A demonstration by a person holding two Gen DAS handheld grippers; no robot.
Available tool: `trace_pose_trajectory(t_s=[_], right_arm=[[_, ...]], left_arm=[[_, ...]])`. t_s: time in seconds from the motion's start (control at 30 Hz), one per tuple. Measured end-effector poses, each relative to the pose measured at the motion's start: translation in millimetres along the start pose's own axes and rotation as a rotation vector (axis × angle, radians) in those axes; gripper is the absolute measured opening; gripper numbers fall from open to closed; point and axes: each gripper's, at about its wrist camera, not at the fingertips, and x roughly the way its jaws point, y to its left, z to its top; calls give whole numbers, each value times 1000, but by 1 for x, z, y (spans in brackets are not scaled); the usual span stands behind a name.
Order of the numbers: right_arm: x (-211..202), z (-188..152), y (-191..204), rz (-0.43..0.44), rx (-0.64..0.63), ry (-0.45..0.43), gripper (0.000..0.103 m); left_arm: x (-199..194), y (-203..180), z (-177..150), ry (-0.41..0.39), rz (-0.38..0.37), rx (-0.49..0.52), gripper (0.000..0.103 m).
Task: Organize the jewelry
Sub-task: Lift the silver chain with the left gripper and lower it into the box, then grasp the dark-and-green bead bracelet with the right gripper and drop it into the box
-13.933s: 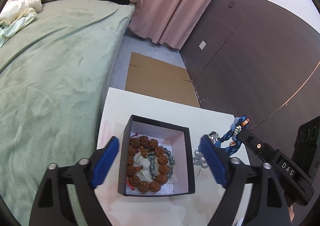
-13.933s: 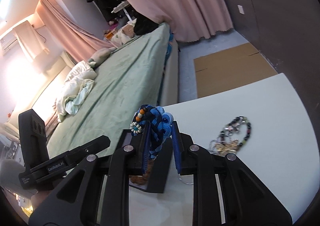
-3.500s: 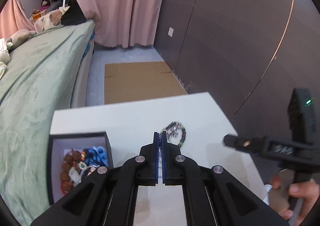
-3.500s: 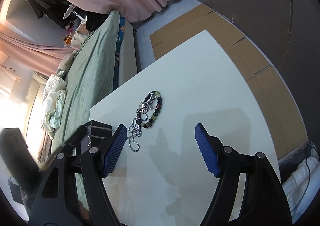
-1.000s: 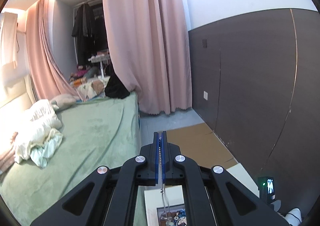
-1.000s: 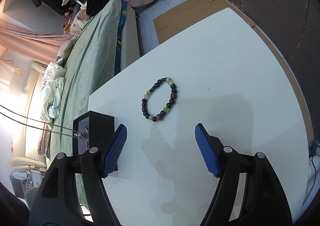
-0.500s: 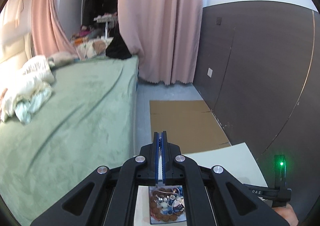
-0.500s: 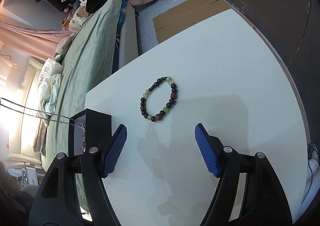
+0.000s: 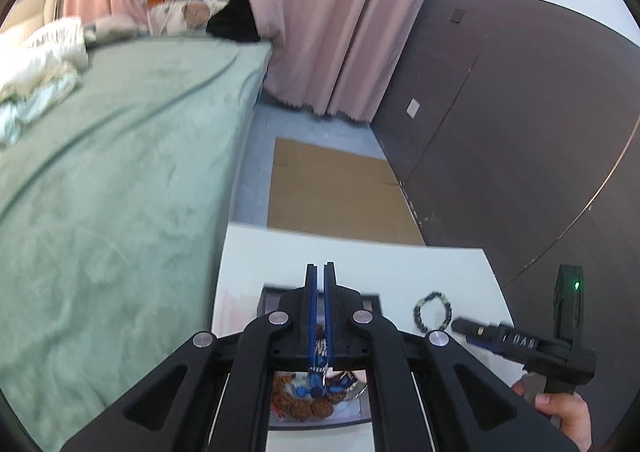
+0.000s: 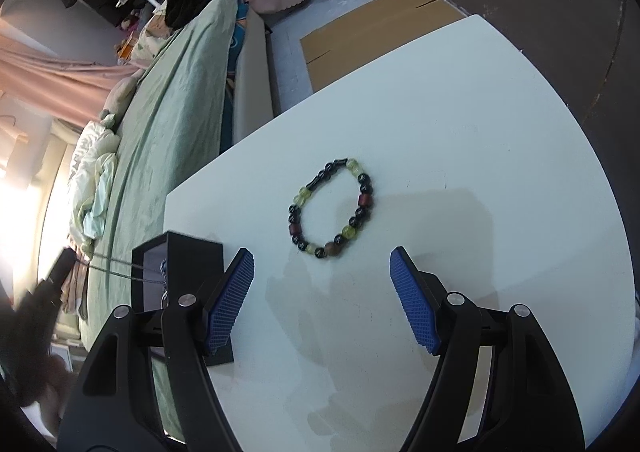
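Observation:
My left gripper is shut on a thin silver chain necklace and hangs it over the black jewelry box, which holds brown beads and a blue piece. The box also shows in the right wrist view, with the chain stretched into it from the left. A black, green and red bead bracelet lies on the white table, also seen in the left wrist view. My right gripper is open and empty, just short of the bracelet.
A green bed runs along the table's left side. Flat cardboard lies on the floor beyond the table. A dark wall panel stands on the right. The table's right edge is curved.
My left gripper has tilted down and come lower over the box, with the chain sinking into it. The right gripper has held still above the bracelet.

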Motion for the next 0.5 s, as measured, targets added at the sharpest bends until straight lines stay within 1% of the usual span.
trace_pose_trajectory(t_s=[0.07,0.1,0.13,0.17,0.2,0.3,0.37,0.4,0.43,0.47,0.5], right_arm=[[2,1,-1,-15,10,-11,71],[4,3,-2,-22,17,-15,71],[6,4,-2,-29,24,-20,71],[8,4,-2,-40,29,-25,71],[10,4,-2,-48,30,-29,71],[15,5,2,-93,23,-59,70],[17,3,7,-135,2,-74,67],[19,2,11,-169,-19,-87,66],[21,1,15,-191,-34,-97,65],[24,0,20,-238,-64,-112,62],[28,-2,26,-284,-99,-122,59]], left_arm=[[5,6,-5,27,-30,-19,4],[6,8,-6,29,-31,-21,11],[5,10,-7,26,-30,-25,29],[4,12,-7,19,-34,-31,41],[2,14,-8,5,-47,-33,57],[-1,14,-7,-1,-54,-30,58],[-1,19,-7,2,-54,-41,66],[-1,20,-6,1,-52,-47,73],[-2,23,-5,-1,-52,-55,77],[-3,24,-5,-2,-50,-58,79],[-4,26,-4,-4,-45,-60,82]])
